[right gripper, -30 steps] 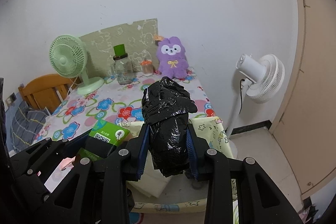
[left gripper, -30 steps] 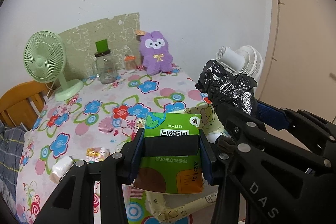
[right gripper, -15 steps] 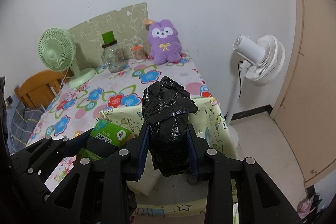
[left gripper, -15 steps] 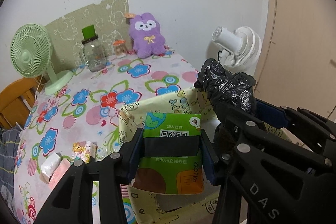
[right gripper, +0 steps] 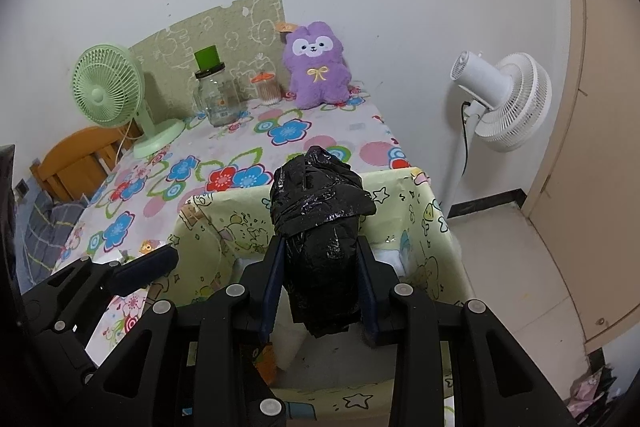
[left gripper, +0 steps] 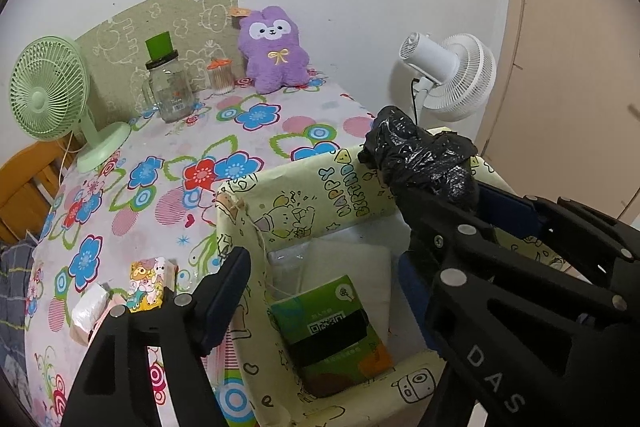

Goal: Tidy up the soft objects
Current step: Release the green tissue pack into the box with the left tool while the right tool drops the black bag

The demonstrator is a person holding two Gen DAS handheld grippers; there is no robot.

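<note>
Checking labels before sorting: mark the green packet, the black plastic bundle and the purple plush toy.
green packet [left gripper: 334, 333], left wrist view, on its printed front.
black plastic bundle [right gripper: 322, 227], right wrist view, on its crinkled middle.
purple plush toy [left gripper: 276, 57], left wrist view, on its belly.

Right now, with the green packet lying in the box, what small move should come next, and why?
Probably open the right hand-held gripper: it holds the black plastic bag bundle over the yellow box, where the green packet lies, clear of the opening left hand-held gripper.

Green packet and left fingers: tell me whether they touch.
Apart. Left wrist view: the green packet lies in the box, clear of the opening left fingers.
</note>
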